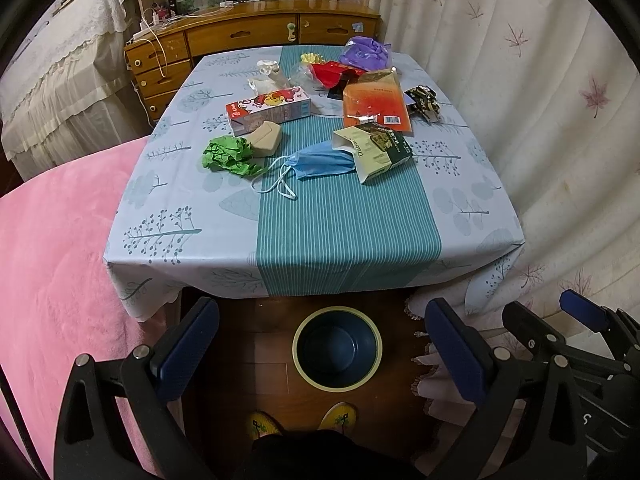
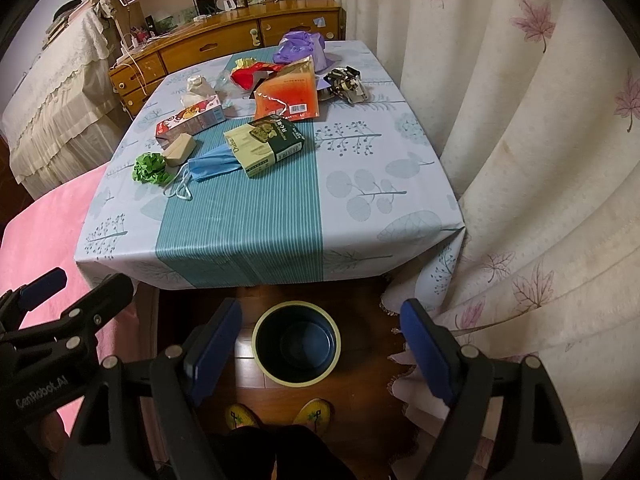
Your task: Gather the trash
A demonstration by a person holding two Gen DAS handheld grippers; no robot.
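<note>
Nothing has been collected yet, judging by the bin [image 1: 337, 347], which stands empty on the floor just before the table's near edge. All the trash is spread over the far half of the table [image 1: 348, 240]: blue face mask [image 1: 320, 163], green crumpled paper [image 1: 228, 155], Dubai carton [image 1: 376, 148], orange packet [image 1: 374, 101]. The left gripper [image 1: 320, 354] and right gripper [image 2: 320, 354] are held over the bin, jaws wide and empty.

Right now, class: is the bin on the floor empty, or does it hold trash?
Empty. Both wrist views look straight down into the bin, showing its bare dark bottom; all the trash lies on the table.
</note>
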